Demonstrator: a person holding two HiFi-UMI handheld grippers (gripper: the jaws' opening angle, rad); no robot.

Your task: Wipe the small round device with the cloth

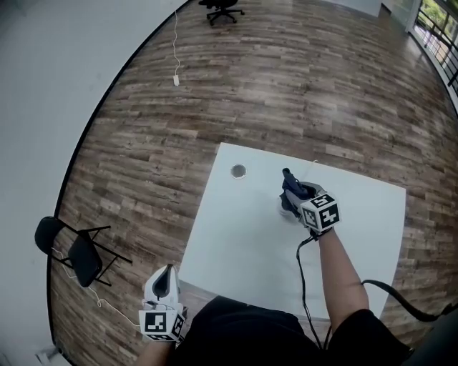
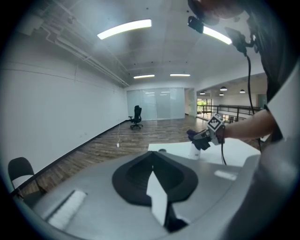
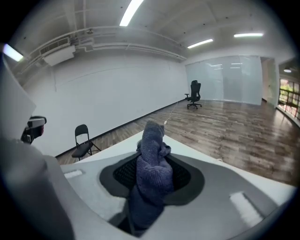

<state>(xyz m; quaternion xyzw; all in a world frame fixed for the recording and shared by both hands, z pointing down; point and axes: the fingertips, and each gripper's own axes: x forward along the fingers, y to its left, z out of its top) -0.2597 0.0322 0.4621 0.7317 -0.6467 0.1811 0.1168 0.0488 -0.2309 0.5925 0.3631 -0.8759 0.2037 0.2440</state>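
Observation:
A dark blue cloth (image 1: pixel 292 186) is bunched between the jaws of my right gripper (image 1: pixel 290 183), which is shut on it. In the right gripper view the cloth (image 3: pixel 152 168) stands up out of the jaws and hides their tips. The cloth hangs over a small white round device (image 1: pixel 288 208) on the white table (image 1: pixel 236 243), seemingly touching its top. The left gripper view shows that device (image 2: pixel 196 151) under the cloth. My left gripper (image 1: pixel 169 271) is held low off the table's near left corner, jaws together, holding nothing.
A grey round inset (image 1: pixel 238 171) sits in the table near its far left corner. A black cable (image 1: pixel 302 279) trails from the right gripper across the table. A folding chair (image 1: pixel 71 250) stands on the wood floor at the left, an office chair (image 1: pixel 222 8) far off.

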